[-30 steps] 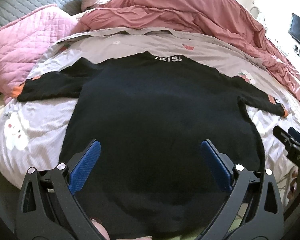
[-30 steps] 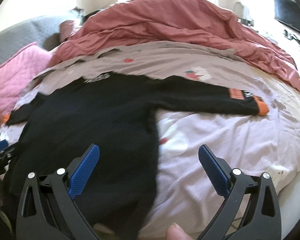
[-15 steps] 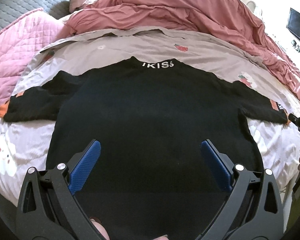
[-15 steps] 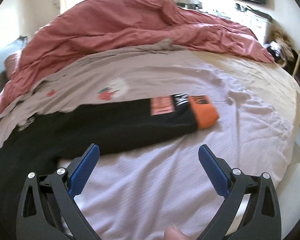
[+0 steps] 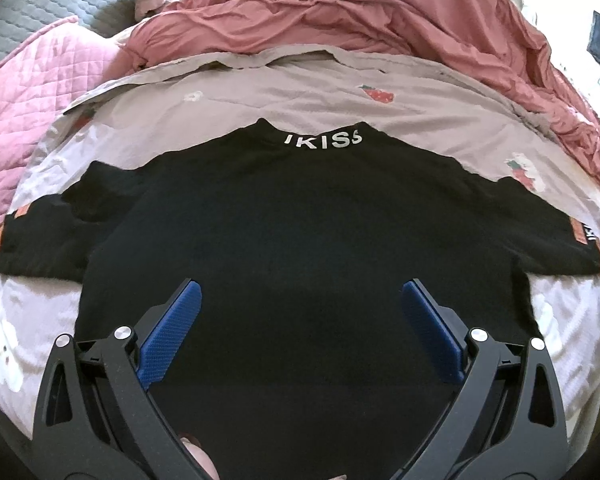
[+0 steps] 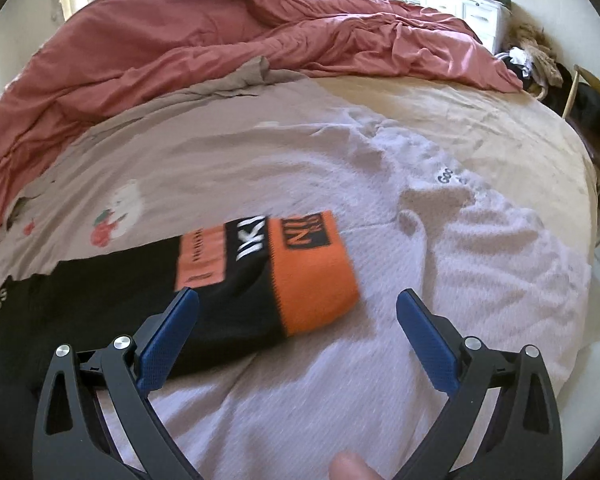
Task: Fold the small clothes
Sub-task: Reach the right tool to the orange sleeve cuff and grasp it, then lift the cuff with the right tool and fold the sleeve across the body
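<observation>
Sweater (image 5: pixel 300 240) lies flat on the bed (image 5: pixel 340 100), back side up, collar at twelve o'clock with white lettering across it, both sleeves spread wide to nine and three. That spread makes sense for folding: with body and sleeves flat, each part can be brought over cleanly.

Left gripper (image 5: pixel 298 330) hangs over the lower middle of the body, jaws wide apart and holding nothing. It sits centred, probably so it can pin or steady the body while the other side works, though that is only a reading of the pose.

Right gripper (image 6: pixel 296 332) is out at the far sleeve, jaws also spread with nothing between them. The orange cuff (image 6: pixel 314 280) lies just ahead of it, toward twelve o'clock and slightly left, with the left blue pad (image 6: pixel 166 340) over the black of the sleeve and the right pad over bare sheet. The cuff looks blurred, so the exact height above the cloth is hard to call; I cannot tell whether a pad touches the fabric.

Going for the cuff fits the job: it is the far end of the sleeve, and taking it there lets the whole sleeve swing in across the body. The knit looks thick and soft, so a pinch may gather the sheet too if it goes deep.

Red duvet (image 6: pixel 180 40) is heaped at the back, well clear of the sweater. Pink quilt (image 5: pixel 28 100) sits at ten o'clock in the left view, near the other sleeve's end.
</observation>
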A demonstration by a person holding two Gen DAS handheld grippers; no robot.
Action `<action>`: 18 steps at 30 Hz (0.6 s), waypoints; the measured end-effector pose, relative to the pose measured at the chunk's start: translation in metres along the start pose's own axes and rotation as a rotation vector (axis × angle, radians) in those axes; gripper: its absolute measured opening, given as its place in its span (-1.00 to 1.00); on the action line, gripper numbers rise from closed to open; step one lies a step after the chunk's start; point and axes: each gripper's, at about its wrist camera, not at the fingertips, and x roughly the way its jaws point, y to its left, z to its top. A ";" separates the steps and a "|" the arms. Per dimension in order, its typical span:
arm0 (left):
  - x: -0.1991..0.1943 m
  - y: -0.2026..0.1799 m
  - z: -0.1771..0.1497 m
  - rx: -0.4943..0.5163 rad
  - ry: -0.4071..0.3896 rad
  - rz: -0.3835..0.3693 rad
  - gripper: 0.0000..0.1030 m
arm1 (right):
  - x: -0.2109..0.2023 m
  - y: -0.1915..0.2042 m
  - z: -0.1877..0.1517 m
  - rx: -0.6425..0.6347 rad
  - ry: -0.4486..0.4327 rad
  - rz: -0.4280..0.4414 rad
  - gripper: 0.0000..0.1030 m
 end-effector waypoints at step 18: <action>0.075 -0.001 0.028 -0.004 0.044 0.039 0.83 | 0.039 -0.018 0.022 0.106 0.045 0.237 -0.64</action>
